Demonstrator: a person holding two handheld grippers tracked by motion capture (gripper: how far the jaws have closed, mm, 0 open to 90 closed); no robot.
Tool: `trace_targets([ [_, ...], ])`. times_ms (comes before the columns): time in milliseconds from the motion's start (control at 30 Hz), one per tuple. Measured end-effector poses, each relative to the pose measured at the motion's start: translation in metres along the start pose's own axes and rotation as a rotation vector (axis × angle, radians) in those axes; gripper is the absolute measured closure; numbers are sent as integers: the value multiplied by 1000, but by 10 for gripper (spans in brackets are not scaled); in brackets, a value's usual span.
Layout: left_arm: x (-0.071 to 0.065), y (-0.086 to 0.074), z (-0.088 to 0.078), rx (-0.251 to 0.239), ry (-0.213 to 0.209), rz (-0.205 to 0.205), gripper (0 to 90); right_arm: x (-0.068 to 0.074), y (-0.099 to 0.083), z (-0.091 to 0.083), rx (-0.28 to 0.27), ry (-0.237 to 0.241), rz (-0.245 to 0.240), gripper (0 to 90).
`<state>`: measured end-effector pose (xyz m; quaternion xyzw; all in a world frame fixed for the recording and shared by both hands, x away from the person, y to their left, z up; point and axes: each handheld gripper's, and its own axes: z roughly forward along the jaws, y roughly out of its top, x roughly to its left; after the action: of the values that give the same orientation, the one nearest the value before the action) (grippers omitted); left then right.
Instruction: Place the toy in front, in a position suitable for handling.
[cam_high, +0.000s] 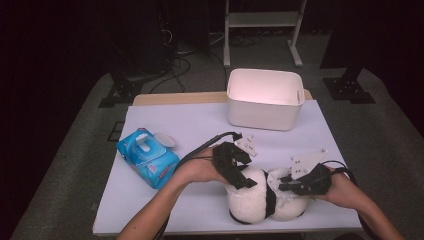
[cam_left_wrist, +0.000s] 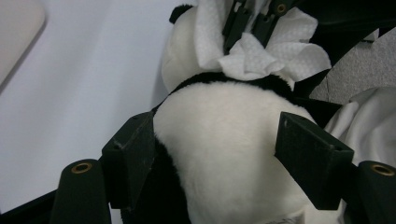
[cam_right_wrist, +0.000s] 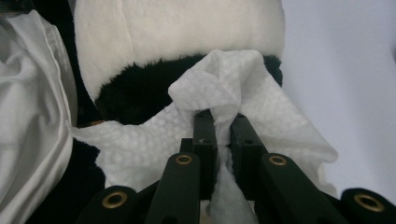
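A black-and-white panda plush (cam_high: 250, 200) lies near the table's front edge. My left gripper (cam_high: 245, 175) comes down on it from the left. In the left gripper view its jaws straddle the white body (cam_left_wrist: 219, 140), and both pads (cam_left_wrist: 135, 149) press into the fur. My right gripper (cam_high: 287, 184) reaches in from the right, shut on a crumpled white wet wipe (cam_right_wrist: 224, 93). The wipe rests against the plush's black band (cam_right_wrist: 140, 88). The same wipe (cam_left_wrist: 261, 56) and the right gripper (cam_left_wrist: 252, 18) also show at the top of the left gripper view.
A blue pack of wet wipes (cam_high: 147, 157) with its lid flipped up lies at the left of the white table (cam_high: 200, 125). A white bin (cam_high: 265, 100) stands at the back. White cloth (cam_right_wrist: 28, 116) hangs beside the plush on the person's side.
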<state>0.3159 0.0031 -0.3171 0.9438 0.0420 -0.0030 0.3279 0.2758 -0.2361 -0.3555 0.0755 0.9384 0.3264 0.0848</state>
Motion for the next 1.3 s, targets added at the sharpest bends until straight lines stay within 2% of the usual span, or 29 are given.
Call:
trace_targets([
  [200, 3, -5, 8, 5, -35, -20, 252, 6, 0, 0, -7, 7, -3, 822],
  [367, 4, -14, 24, 30, -61, -22, 261, 6, 0, 2, -10, 17, -4, 821],
  [433, 3, -17, 26, 25, -61, -14, 300, 5, 0, 3, -6, 20, -7, 820],
  [500, 2, -17, 27, 28, -44, 1, 409, 2, 0, 3, -8, 29, 0, 819],
  [567, 2, -17, 26, 22, -27, 13, 493, -5, 0, 1, -25, 34, 15, 819],
  [600, 2, -17, 25, 10, -26, 13, 529, -12, 0, -2, -55, 52, 28, 819],
  [700, 4, -13, 20, -15, -33, 16, 560, -29, 1, -3, -104, 57, 68, 818],
  [800, 7, -7, 17, -13, -27, 36, 569, -44, 5, 2, -98, 62, 83, 817],
  [1000, 21, 5, 9, 24, 4, 81, 591, -63, 16, 5, -83, 59, 85, 816],
  [1067, 26, 5, 6, 32, 16, 74, 641, -70, 18, 5, -79, 62, 92, 816],
  [1133, 30, 2, 5, 38, 24, 55, 643, -74, 17, 7, -70, 82, 103, 816],
  [1200, 31, -1, 4, 23, 13, 36, 608, -74, 15, 13, -29, 101, 107, 816],
  [1300, 33, -3, 5, 1, -8, -7, 515, -69, 9, 19, -32, 119, 118, 821],
])
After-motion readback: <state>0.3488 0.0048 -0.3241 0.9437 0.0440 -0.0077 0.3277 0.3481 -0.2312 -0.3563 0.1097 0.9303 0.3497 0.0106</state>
